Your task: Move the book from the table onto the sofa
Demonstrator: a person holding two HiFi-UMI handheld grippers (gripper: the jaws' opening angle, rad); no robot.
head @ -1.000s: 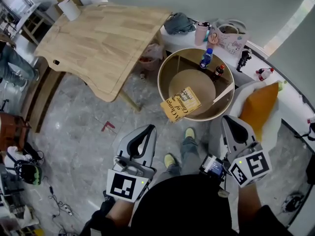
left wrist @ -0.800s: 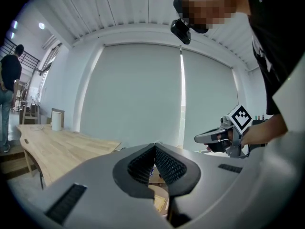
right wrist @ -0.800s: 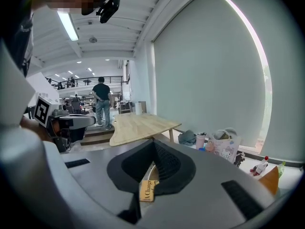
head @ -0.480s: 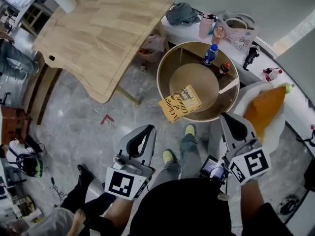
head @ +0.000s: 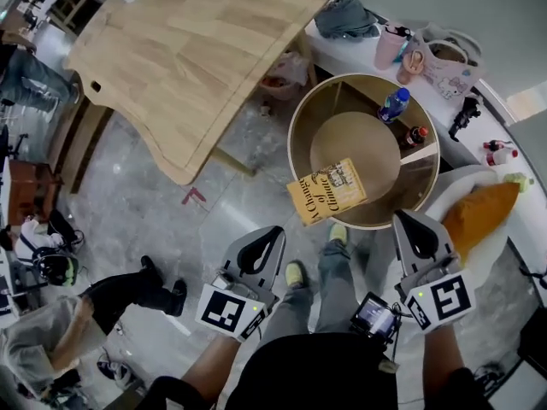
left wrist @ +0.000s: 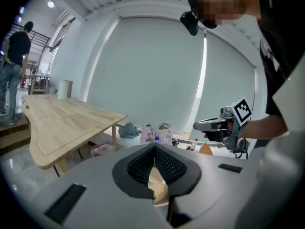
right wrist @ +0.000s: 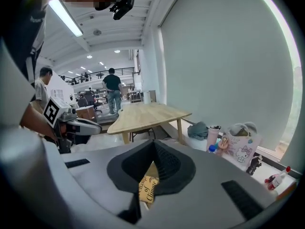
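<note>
A yellow book (head: 326, 191) lies at the near rim of a round wooden table (head: 299, 135), one corner past the edge. The white sofa (head: 451, 193) with an orange cushion (head: 480, 216) is to its right. My left gripper (head: 272, 236) hangs shut and empty, short of the book and to its left. My right gripper (head: 412, 223) is shut and empty too, between the table's rim and the cushion. In the left gripper view the pads (left wrist: 164, 163) meet, and the book (left wrist: 155, 187) shows below them. The right gripper view also shows the book (right wrist: 148, 187) beyond closed pads (right wrist: 164, 163).
A large pale wooden table (head: 188, 58) fills the upper left. Two bottles (head: 393, 105) stand at the round table's far side. A grey cloth (head: 346, 15), a pink cup and a bag (head: 444, 49) sit on the white ledge behind. A person (head: 77, 323) crouches at lower left.
The head view has swung, so the tables and book sit further right and lower in it. A crouching person has come into view at lower left. Both grippers stay shut and empty.
</note>
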